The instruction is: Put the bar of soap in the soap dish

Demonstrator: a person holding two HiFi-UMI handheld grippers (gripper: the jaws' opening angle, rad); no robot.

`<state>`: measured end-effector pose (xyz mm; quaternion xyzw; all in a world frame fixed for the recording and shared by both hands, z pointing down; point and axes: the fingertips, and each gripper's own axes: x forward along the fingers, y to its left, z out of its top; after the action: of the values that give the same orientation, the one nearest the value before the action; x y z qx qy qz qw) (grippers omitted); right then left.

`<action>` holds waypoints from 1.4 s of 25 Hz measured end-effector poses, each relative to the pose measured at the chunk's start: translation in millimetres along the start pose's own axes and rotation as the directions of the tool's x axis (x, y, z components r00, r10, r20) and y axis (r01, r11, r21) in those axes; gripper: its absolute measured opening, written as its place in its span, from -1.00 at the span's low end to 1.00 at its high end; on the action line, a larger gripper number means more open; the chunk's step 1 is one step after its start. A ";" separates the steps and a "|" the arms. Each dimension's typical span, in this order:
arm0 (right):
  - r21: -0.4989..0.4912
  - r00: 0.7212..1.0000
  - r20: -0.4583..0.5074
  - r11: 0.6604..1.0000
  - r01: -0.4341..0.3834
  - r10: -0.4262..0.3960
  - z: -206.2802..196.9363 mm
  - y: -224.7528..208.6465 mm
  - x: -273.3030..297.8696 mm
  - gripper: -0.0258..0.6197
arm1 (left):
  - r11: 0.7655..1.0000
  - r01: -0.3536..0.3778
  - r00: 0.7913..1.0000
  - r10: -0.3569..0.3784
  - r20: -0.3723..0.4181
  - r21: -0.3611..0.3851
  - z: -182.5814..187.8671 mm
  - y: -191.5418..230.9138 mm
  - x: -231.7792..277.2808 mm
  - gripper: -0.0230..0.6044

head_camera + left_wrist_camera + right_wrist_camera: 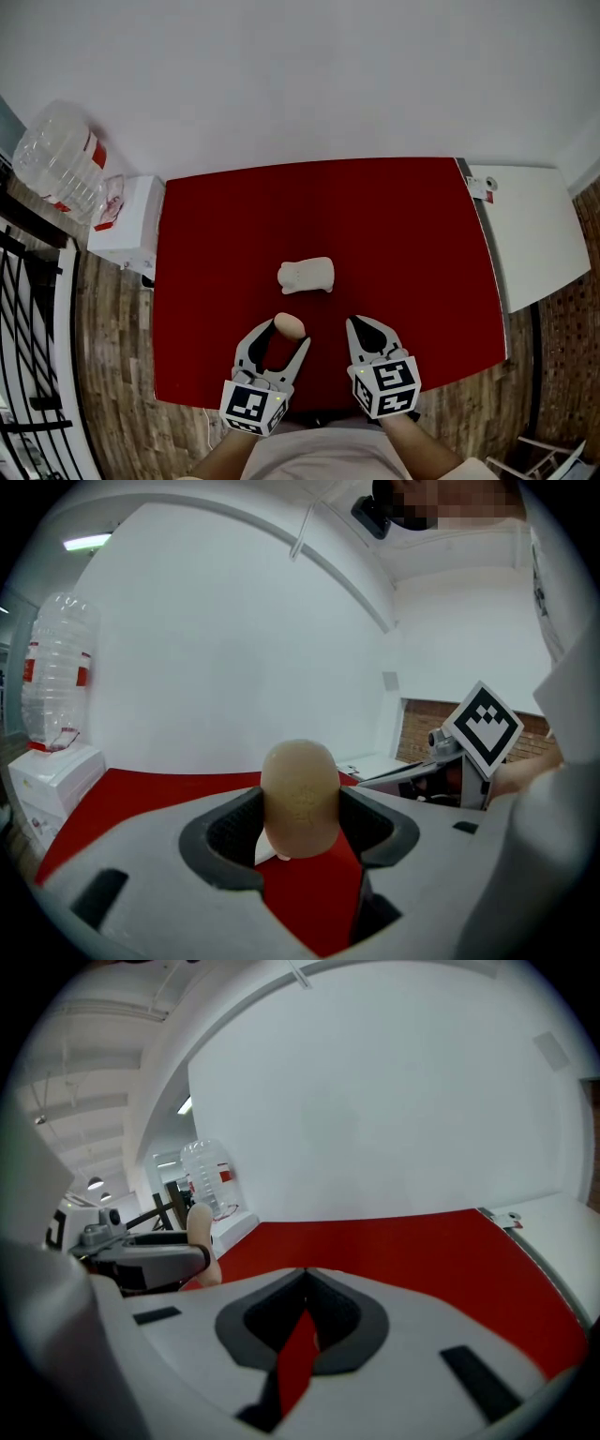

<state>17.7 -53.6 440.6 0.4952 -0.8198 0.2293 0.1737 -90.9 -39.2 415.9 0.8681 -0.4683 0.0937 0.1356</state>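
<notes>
One soap (290,325) (gripped), one dish (307,275).

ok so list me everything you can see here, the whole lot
table top: one, red, middle of the head view
soap dish: one, white, on the table top near its middle, beyond both tongs
bar of soap: one, beige, clamped between the jaws of the left tongs, standing up out of them
water bottle: one, clear with a red label, on the dispenser at far left
dispenser: one, white, beside the table's left edge
side table: one, white, against the table's right edge
floor: wood brown, around the table
railing: one, black, far left edge
left tongs: one, grey and black, near edge, shut on the soap
right tongs: one, grey and black, near edge, jaws together, empty
</notes>
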 end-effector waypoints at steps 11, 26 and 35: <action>0.022 0.999 -0.020 0.999 0.049 -0.048 -11.7 -33.2 56.7 -0.91 | 0.995 0.065 0.997 -0.063 -0.033 0.070 -18.6 30.6 59.6 -0.09; 0.104 0.996 -0.030 0.991 0.082 -0.079 -26.7 -52.1 83.9 -0.91 | 0.664 0.600 0.787 -0.393 -0.475 0.446 -54.4 50.7 120.6 -0.09; 0.143 0.995 -0.044 0.985 0.093 -0.087 -40.3 -60.8 93.0 -0.91 | 0.546 0.698 0.702 -0.393 -0.595 0.463 -86.6 54.5 144.6 -0.09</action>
<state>32.4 -124.2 534.2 0.5385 -0.7744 0.2895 0.1628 -61.0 -153.7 547.7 0.9172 -0.0590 0.3896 -0.0594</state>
